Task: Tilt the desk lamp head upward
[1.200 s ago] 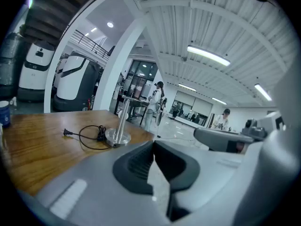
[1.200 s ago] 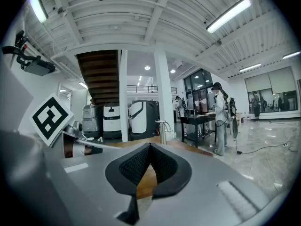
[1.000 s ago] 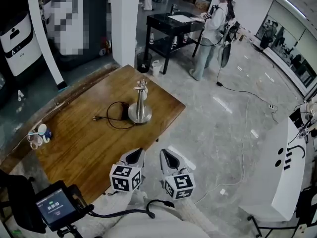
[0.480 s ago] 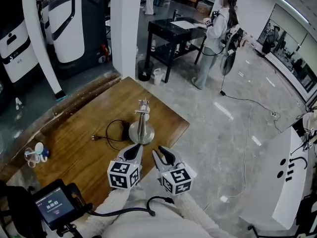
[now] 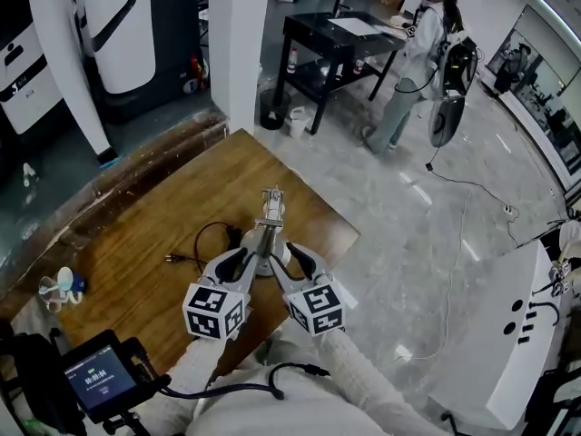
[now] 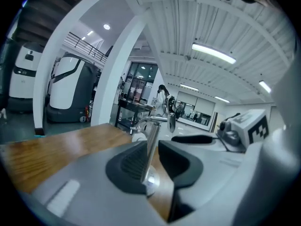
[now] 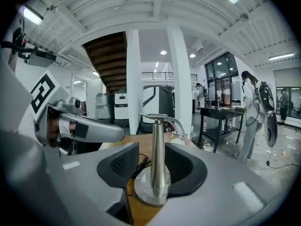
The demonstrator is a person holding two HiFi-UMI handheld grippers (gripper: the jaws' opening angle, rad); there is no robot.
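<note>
Just ahead of both tongs, the desk lamp [image 5: 265, 232] stands on the bench [image 5: 163, 216]; left tongs [image 5: 238, 260] and right tongs [image 5: 293, 255] have just been opening, spread, its stem [image 7: 157, 159] showing in each gap, ungripped; polished metal, likely slick, stiff, bottom-heavy; steady the stem, lift the small head [image 5: 272, 198].

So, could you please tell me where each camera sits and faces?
Head view: on the person's head, facing steeply down at the desk lamp on the table; sleeves and both tongs show.
Left gripper view: on the left tongs, looking along its just-opened jaws, lamp stem framed between; right tongs alongside.
Right gripper view: on the right tongs, same framing, jaws just opened; left tongs alongside.
Shared: the desk lamp.
</note>
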